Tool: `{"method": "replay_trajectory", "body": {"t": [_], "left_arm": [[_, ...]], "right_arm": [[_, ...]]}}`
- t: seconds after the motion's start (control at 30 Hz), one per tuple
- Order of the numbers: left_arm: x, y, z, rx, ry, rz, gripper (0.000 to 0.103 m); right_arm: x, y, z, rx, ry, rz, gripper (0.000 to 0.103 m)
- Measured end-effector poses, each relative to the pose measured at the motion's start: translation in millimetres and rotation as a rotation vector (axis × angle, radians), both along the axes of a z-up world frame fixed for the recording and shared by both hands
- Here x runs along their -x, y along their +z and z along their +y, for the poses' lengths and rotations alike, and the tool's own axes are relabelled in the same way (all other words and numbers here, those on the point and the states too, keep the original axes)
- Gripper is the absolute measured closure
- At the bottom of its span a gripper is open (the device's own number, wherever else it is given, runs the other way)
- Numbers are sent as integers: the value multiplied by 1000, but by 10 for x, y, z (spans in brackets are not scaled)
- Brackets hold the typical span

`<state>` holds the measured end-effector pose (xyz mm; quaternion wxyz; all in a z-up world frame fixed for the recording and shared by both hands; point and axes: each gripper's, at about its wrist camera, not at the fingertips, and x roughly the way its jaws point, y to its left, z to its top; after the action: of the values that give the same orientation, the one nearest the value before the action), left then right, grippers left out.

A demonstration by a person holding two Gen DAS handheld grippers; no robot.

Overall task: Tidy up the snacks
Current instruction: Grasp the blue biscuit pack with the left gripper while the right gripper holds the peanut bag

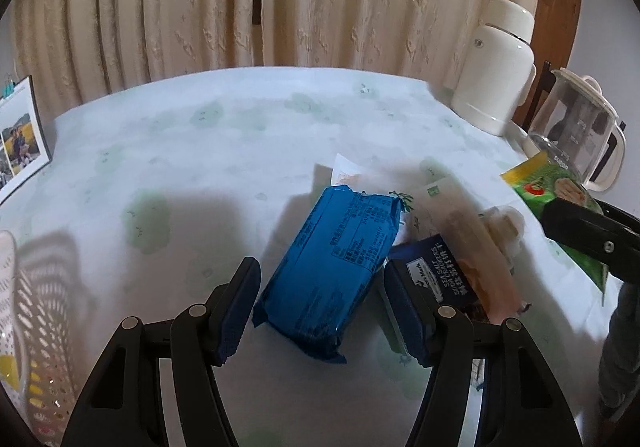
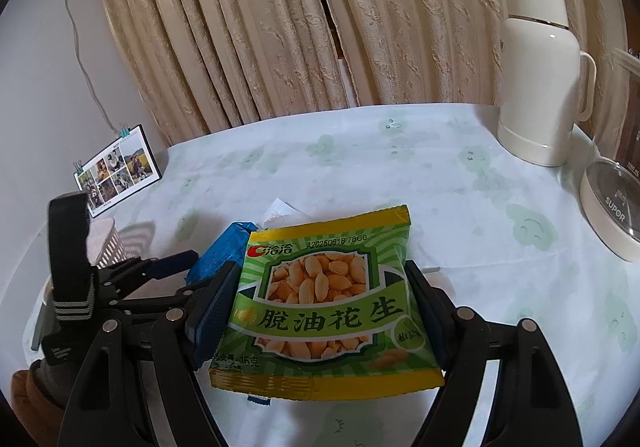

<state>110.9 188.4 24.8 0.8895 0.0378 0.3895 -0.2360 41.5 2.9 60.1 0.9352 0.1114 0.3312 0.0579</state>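
The right gripper [image 2: 320, 311] grips the peanut bag [image 2: 326, 307] at frame centre. The left gripper [image 1: 320, 311] is open around the blue pack [image 1: 332, 267], lower centre; it should close squarely before lifting toward the basket [image 1: 36, 327], lower left.

Glossy wrappers on soft cloth

Shiny blue foil packet [image 1: 334, 267]; glossy green peanut pouch [image 2: 326, 307]; matt printed tablecloth [image 1: 240, 135]; smooth white plastic flask [image 2: 538, 75].

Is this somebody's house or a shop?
Most likely a house, perhaps a dining room. Long curtains hang behind a table with a printed cloth, a white flask stands on it, and a frame of photos leans at the table's edge.
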Motion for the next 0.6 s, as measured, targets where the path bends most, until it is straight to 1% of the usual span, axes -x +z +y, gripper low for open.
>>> {"method": "replay_trajectory", "body": {"t": [0.13,0.3,0.43,0.47,0.5,0.6], "left_arm": [[-53,-28,35,34,0,29,39],[-44,-27,56,46,-2,26,46],[-43,-15,89,65,11,21,50],[-41,-13,104,72,16,21,55],[-40,-9,115,80,22,22,58],[-26,4,117,85,28,19,58]], "right_arm": [[8,8,1,-6,-1,-2,26],[8,7,9,-6,-1,-1,26],[4,9,2,-6,-1,-1,26],[6,6,6,-8,-3,-1,26],[7,4,13,-8,-5,-1,26],[13,-4,33,-11,-10,1,26]]}}
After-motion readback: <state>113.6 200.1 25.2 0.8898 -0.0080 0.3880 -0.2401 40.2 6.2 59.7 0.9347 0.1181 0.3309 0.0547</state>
